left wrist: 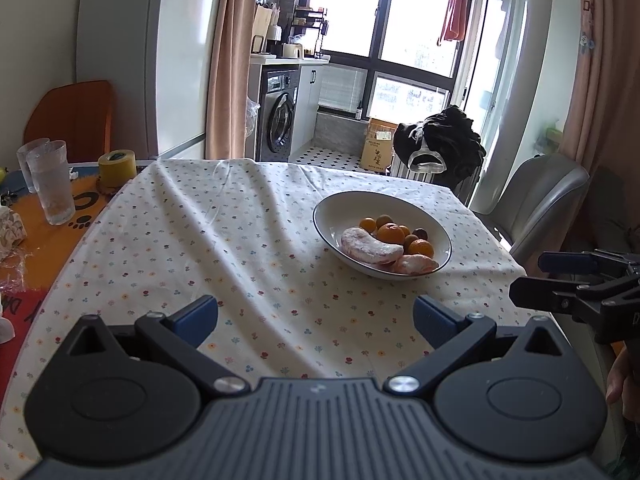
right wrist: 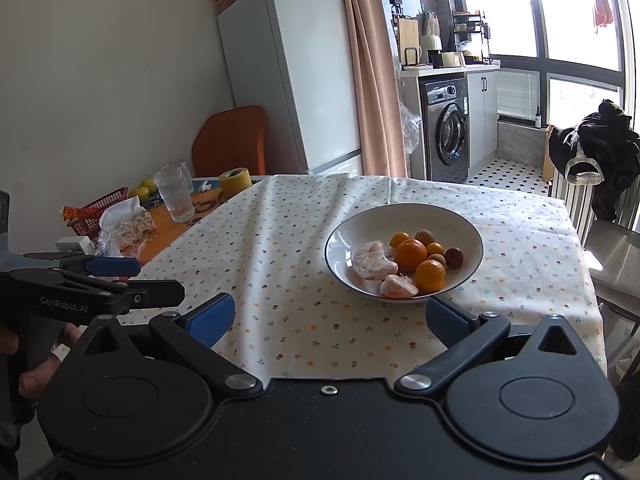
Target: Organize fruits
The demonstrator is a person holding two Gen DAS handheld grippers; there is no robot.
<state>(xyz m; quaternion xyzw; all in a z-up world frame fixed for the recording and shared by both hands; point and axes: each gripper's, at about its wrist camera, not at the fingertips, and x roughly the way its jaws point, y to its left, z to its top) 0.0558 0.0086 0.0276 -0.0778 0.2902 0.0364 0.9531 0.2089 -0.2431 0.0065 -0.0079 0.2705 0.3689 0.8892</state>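
A white bowl [left wrist: 332, 206] [right wrist: 452, 222] stands on the flowered tablecloth. It holds peeled pomelo pieces [left wrist: 370, 248] [right wrist: 372, 262], oranges [left wrist: 391, 233] [right wrist: 410, 254] and small brown fruits [left wrist: 421, 234] [right wrist: 453, 257]. My left gripper [left wrist: 316, 314] is open over the near cloth, left of and short of the bowl, with nothing between its blue pads. My right gripper [right wrist: 330, 316] is open just before the bowl's near rim, holding nothing. Each gripper shows in the other's view: the right one [left wrist: 532, 280] at the right edge, the left one [right wrist: 152, 280] at the left.
Left of the cloth stand glass tumblers [left wrist: 52, 184] [right wrist: 176, 194], a yellow tape roll [left wrist: 116, 170] [right wrist: 235, 181], a red basket [right wrist: 96, 210], wrapped snacks [right wrist: 128, 224] and green fruits [right wrist: 145, 188]. A grey chair [left wrist: 540, 204] sits at the table's right side. A hand [right wrist: 36, 376] grips the left tool.
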